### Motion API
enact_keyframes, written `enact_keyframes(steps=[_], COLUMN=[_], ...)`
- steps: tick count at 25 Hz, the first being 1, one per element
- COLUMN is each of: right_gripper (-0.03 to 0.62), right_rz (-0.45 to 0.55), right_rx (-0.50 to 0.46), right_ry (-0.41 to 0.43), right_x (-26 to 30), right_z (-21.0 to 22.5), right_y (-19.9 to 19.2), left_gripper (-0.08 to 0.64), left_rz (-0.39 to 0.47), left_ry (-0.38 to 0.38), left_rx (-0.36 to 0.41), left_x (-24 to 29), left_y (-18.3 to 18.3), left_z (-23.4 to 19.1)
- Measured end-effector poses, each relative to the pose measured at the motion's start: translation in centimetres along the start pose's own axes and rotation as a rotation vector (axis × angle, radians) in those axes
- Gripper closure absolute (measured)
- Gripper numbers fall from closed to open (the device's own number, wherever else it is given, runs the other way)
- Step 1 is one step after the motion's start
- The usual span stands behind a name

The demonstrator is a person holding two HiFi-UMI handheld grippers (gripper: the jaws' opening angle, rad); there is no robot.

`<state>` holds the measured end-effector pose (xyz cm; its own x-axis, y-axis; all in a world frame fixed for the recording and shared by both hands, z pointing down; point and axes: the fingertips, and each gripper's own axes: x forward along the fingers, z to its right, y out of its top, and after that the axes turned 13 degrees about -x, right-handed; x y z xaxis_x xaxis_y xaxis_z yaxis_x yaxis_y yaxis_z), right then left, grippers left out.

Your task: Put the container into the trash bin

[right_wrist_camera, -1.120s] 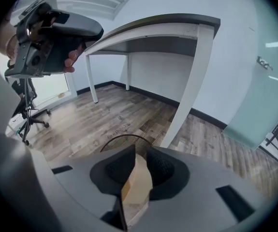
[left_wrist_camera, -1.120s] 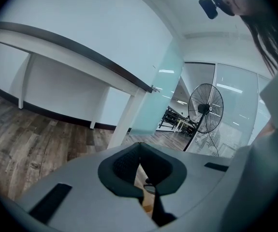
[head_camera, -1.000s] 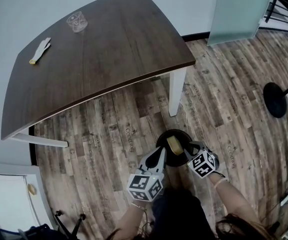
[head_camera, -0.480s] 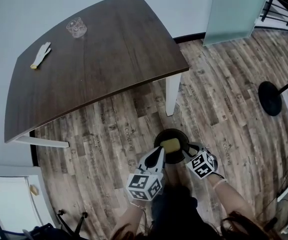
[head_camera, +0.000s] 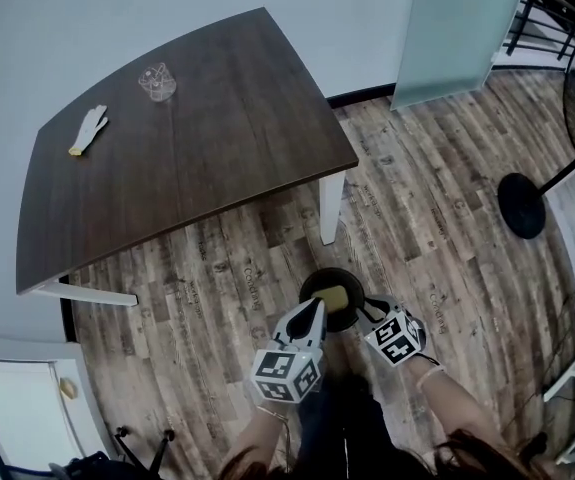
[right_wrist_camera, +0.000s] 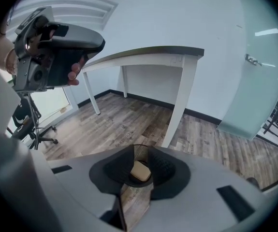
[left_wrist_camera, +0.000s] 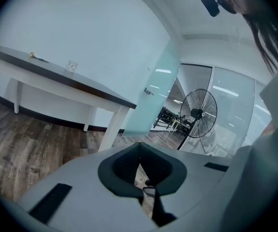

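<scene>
Two jaws of my left gripper (head_camera: 311,310) are pressed together. My right gripper (head_camera: 369,312) is spread, closing on nothing. The container (head_camera: 332,296) lies inside the bin (head_camera: 306,288), under its rim. Open floor (head_camera: 437,218) lies around; the table leg (head_camera: 331,208) stands near.

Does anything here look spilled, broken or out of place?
Nothing stands out. The tan container lies inside the black trash bin on the floor. The glass stands upright on the table, and a small white and yellow item lies flat on the same table. No spill or damage shows.
</scene>
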<state>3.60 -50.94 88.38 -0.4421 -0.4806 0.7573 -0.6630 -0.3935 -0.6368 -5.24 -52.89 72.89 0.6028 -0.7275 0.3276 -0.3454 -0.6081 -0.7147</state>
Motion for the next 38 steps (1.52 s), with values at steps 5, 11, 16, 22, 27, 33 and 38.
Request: enact_keyframes(steps=[5, 11, 16, 22, 27, 33, 38], right_gripper=[0.508, 0.523, 0.532, 0.54, 0.545, 0.554, 0.568], right_rz=[0.011, 0.037, 0.067, 0.112, 0.157, 0.218, 0.262], right_rx=[0.012, 0.086, 0.155, 0.221, 0.237, 0.232, 0.234], right_ry=[-0.009, -0.039, -0.075, -0.108, -0.131, -0.156, -0.187], right_x=[-3.2, -6.3, -9.0, -12.5, -15.1, -18.4, -21.3], right_z=[-0.1, -0.2, 0.1, 0.0, -0.5, -0.2, 0.0], right_y=[2.0, 4.3, 6.3, 8.3, 10.0, 13.2, 15.2], left_gripper=[0.54, 0.54, 0.54, 0.54, 0.54, 0.54, 0.54], left_rz=[-0.007, -0.021, -0.032, -0.016, -0.008, -0.001, 0.016], left_ry=[-0.006, -0.013, -0.006, 0.005, 0.009, 0.018, 0.038], left_rx=[0.01, 0.023, 0.033, 0.057, 0.076, 0.098, 0.109], left_x=[-1.4, -3.5, -5.0, -6.8, -8.0, -9.5, -11.2], left_y=[1.3, 2.3, 3.0, 4.8, 5.7, 7.2, 8.3], left_z=[2.7, 5.5, 7.0, 8.9, 10.2, 11.9, 13.3])
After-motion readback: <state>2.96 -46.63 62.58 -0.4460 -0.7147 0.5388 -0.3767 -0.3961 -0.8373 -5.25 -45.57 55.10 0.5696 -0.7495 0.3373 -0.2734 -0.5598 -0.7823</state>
